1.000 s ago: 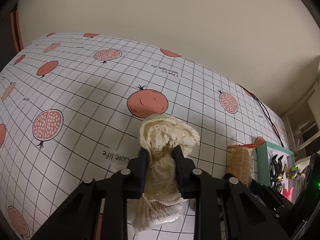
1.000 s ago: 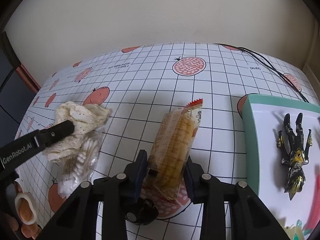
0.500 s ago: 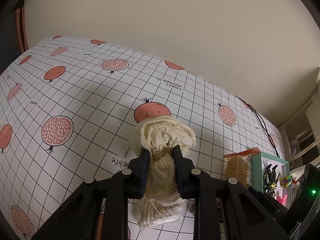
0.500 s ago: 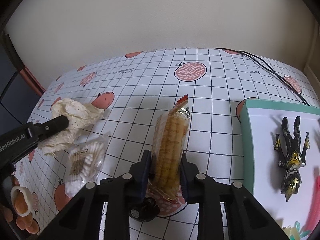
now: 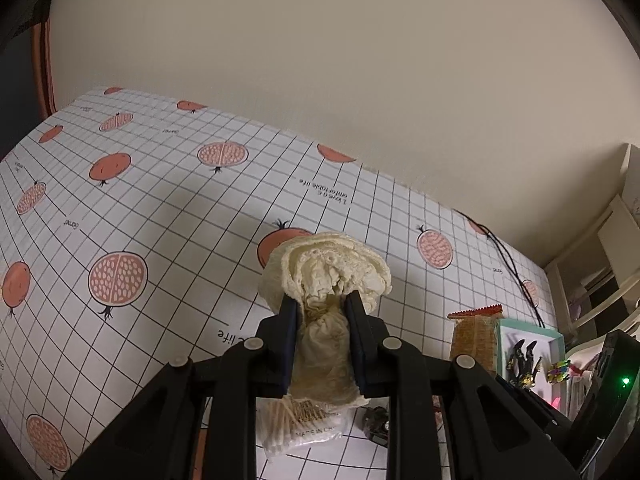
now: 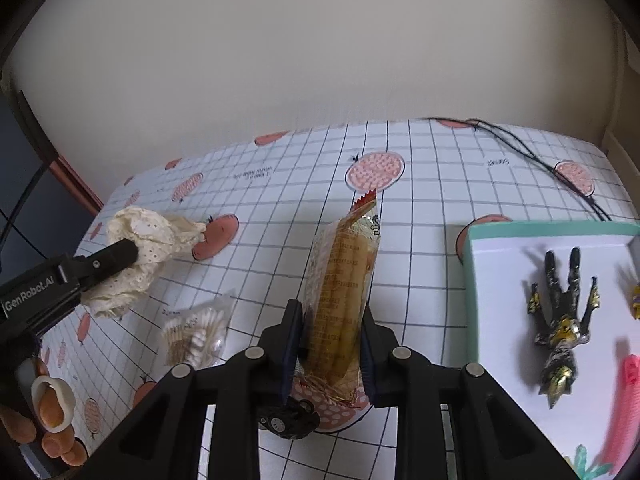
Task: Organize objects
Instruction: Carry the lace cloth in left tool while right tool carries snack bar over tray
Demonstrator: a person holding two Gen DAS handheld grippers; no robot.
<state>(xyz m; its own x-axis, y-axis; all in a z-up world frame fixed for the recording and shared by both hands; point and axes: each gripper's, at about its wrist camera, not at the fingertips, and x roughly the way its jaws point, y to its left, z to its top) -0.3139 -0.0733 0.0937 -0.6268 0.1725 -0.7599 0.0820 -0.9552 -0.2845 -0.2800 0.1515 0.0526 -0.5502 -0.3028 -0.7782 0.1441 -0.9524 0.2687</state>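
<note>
Two grippers are up off the table at once, each with something pinched between its fingers. Over on the left, the left gripper is clamped on a crumpled cream lace cloth, which bulges out past the fingertips and hangs clear above the pomegranate-print tablecloth. Right beneath it on the cloth lies a clear bag of cotton swabs, with nothing holding it. The right gripper has its jaws squeezed on a long wrapped snack pack, gripping it near the lower end so the pack stands nearly upright, its red serrated seal pointing away toward the wall. A small dark watch-like object sits on the table just under that gripper. Off to the right is a teal-rimmed tray with a black and gold toy figure lying on its white floor, and something pink, blurred, at the edge. Black cables trail across the far right corner of the table
</note>
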